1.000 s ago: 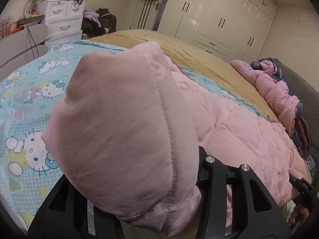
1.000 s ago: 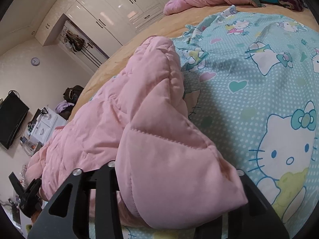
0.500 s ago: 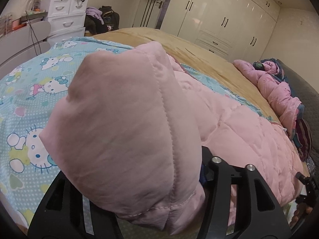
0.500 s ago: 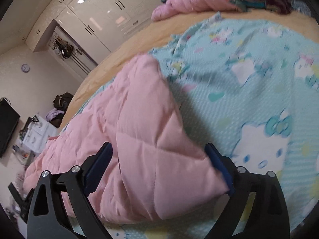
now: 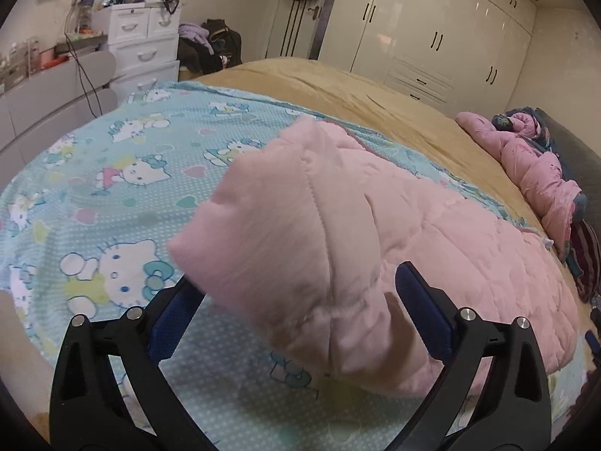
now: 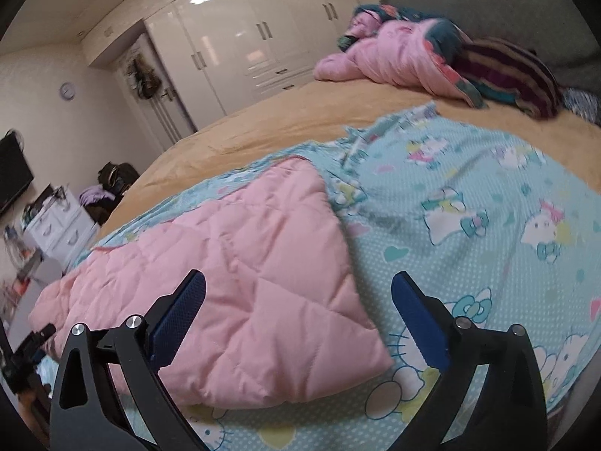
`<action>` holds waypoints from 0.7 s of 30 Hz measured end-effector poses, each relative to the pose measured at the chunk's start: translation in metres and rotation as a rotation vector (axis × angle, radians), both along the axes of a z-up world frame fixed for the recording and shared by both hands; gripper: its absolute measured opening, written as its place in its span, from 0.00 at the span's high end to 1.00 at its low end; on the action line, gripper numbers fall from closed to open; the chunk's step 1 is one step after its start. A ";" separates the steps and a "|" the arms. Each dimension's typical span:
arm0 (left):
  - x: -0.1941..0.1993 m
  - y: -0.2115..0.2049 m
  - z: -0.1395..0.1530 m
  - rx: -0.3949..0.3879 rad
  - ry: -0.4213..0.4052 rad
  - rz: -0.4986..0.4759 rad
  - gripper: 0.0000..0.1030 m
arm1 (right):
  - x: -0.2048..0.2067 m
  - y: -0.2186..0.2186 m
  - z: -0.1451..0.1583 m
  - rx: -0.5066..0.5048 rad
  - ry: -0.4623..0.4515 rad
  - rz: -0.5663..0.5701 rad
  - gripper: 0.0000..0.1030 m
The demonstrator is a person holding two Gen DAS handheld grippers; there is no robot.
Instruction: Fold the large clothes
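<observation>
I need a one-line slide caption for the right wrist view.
Right tool opening above the pink quilted jacket, folded on the cartoon-cat sheet.

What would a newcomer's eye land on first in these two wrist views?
The quilted pink padded coat lies along the near edge of the turquoise cartoon-cat bedsheet, one puffy end bulging up in the left view. The left gripper and right gripper frame it with jaws opening, pads clear of the fabric. Behind, glossy white wardrobes line the wall.
</observation>
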State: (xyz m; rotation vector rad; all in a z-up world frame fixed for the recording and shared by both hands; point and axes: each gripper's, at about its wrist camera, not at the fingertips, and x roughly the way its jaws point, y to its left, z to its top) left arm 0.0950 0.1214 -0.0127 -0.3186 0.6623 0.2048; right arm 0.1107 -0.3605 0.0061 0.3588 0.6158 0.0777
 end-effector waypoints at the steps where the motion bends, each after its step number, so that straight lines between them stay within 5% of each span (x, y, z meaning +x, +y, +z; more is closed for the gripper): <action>1: -0.004 -0.001 0.003 0.012 -0.006 0.002 0.09 | -0.003 0.004 0.004 -0.014 -0.010 0.014 0.04; 9: -0.038 -0.015 0.034 0.100 -0.091 -0.033 0.09 | -0.030 0.042 0.039 -0.095 -0.095 0.126 0.04; 21: -0.093 -0.053 0.055 0.109 -0.149 -0.145 0.09 | -0.087 0.088 0.060 -0.188 -0.153 0.290 0.04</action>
